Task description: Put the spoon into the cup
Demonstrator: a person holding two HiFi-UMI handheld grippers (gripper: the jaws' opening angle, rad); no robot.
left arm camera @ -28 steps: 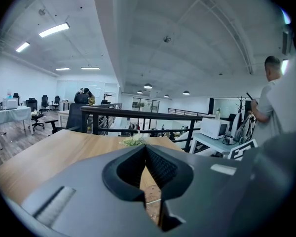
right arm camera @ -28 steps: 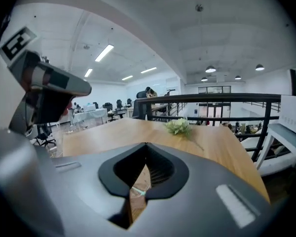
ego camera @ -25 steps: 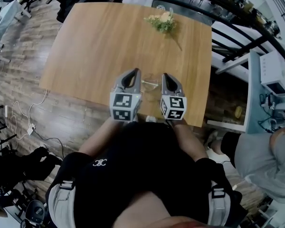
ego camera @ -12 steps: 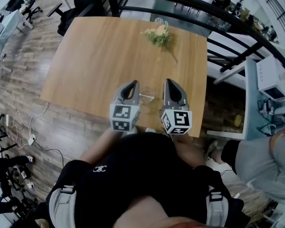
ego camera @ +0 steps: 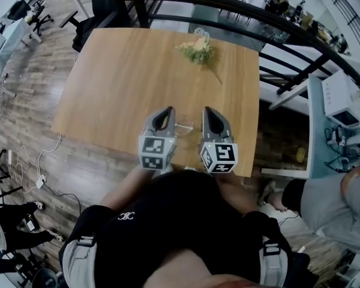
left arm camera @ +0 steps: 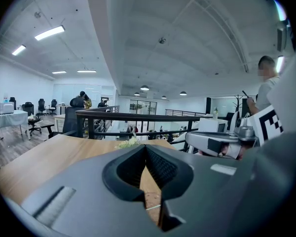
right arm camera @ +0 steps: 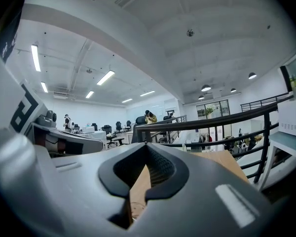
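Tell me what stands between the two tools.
A clear cup on the table, faint in the head view, between the left tool and right tool.

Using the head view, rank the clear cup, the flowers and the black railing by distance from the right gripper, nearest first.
1. Clear cup: just left of the right gripper, near the table's front edge.
2. Flowers: at the table's far side.
3. Black railing: beyond the far edge.
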